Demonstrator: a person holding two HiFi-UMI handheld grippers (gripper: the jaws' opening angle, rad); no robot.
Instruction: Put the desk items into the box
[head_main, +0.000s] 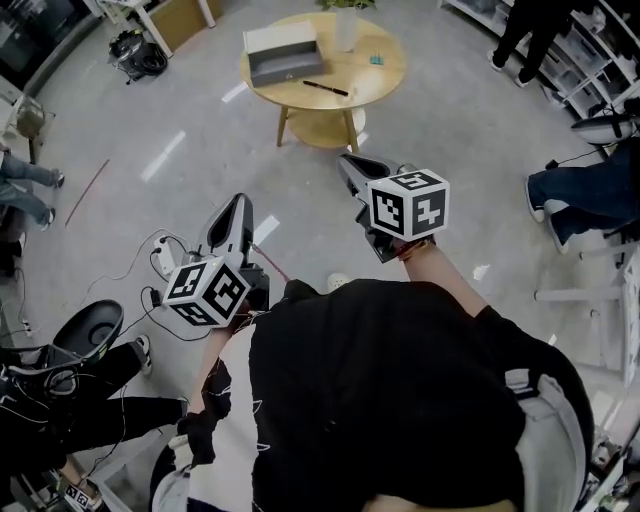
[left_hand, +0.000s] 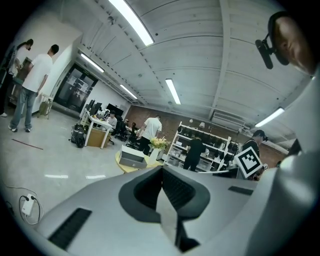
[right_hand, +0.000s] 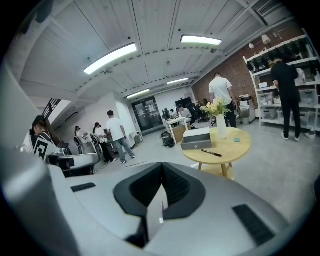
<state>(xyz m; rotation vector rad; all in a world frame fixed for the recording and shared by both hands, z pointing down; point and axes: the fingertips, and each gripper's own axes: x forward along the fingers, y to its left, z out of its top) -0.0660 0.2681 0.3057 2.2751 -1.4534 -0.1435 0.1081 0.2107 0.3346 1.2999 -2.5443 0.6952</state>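
Both grippers were out in front of the person, well apart from the table. The left gripper (head_main: 238, 203) sat at the lower left of the head view, its jaws pressed together with nothing between them. The right gripper (head_main: 352, 165) sat just right of centre, jaws likewise together and empty. At the top centre of the head view stood the round wooden table (head_main: 392, 80). On it the grey box (head_main: 283, 55) lay toward the left side. A black pen (head_main: 325, 88) lay below and right of the box, apart from it, and a small teal item (head_main: 376, 60) lay further right. A white vase (head_main: 345, 28) stood at the top edge. In the right gripper view the table showed at the right of the frame, above the closed jaws. In the left gripper view it peeked out just above the jaws, left of centre. A white power strip (head_main: 163, 262) lay on the floor at the left
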